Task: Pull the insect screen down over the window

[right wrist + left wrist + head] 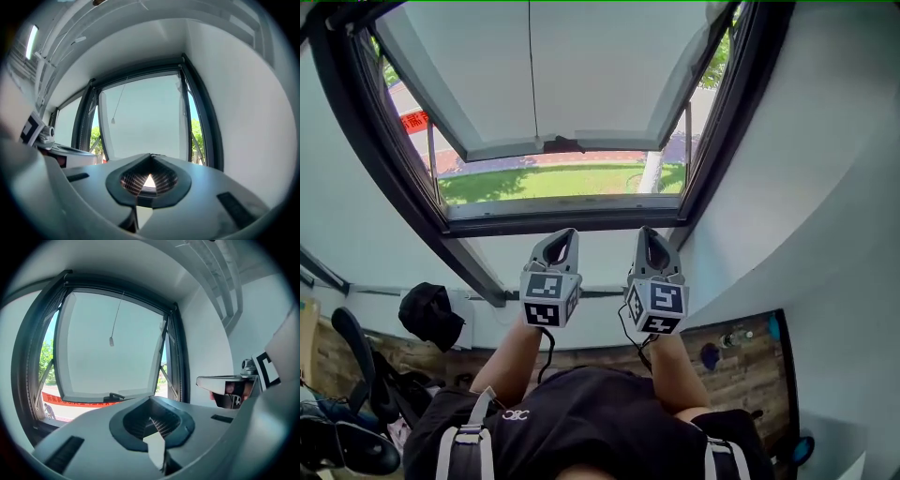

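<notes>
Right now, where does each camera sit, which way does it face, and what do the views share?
Head view: on the head, facing the window; shows arms, torso, left tongs, right tongs.
Left gripper view: on left tongs, facing the window; own shut jaws, right tongs.
Right gripper view: on right tongs, facing the window; own shut jaws, left tongs.
All share: window, cord.

I had open air between both claws and the dark window frame. The left claw and the right claw sat just beside each other, with little room between them. The white wall hemmed in the right side. A thin cord hung mid-window before the pale panel.
</notes>
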`<act>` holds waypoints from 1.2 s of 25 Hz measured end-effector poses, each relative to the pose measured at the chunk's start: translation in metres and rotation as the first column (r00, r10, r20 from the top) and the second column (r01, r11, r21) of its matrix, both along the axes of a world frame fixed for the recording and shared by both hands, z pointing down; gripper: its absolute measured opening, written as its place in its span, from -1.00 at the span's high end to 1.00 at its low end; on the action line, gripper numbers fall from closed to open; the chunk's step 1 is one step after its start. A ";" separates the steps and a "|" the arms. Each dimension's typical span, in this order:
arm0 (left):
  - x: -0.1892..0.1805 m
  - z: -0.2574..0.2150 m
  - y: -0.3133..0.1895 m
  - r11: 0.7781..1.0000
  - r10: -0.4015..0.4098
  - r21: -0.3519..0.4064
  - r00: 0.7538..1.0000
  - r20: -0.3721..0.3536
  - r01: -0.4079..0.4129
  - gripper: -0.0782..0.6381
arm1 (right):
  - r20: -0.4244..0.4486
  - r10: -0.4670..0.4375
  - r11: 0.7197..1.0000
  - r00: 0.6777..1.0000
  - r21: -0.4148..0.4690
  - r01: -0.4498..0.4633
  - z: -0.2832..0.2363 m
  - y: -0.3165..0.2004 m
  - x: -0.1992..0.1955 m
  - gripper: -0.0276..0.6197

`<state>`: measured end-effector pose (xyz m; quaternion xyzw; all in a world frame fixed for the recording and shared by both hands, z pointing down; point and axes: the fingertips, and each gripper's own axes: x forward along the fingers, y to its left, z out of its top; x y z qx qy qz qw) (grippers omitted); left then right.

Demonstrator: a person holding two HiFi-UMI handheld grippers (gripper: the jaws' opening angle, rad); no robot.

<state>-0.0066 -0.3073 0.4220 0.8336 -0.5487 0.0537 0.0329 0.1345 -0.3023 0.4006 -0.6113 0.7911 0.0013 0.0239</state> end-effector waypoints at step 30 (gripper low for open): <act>-0.132 -0.021 -0.056 0.965 -0.261 0.213 0.565 0.782 0.152 0.47 | -0.838 -0.058 0.976 0.543 0.067 0.208 -0.036 -0.112 -0.012 0.65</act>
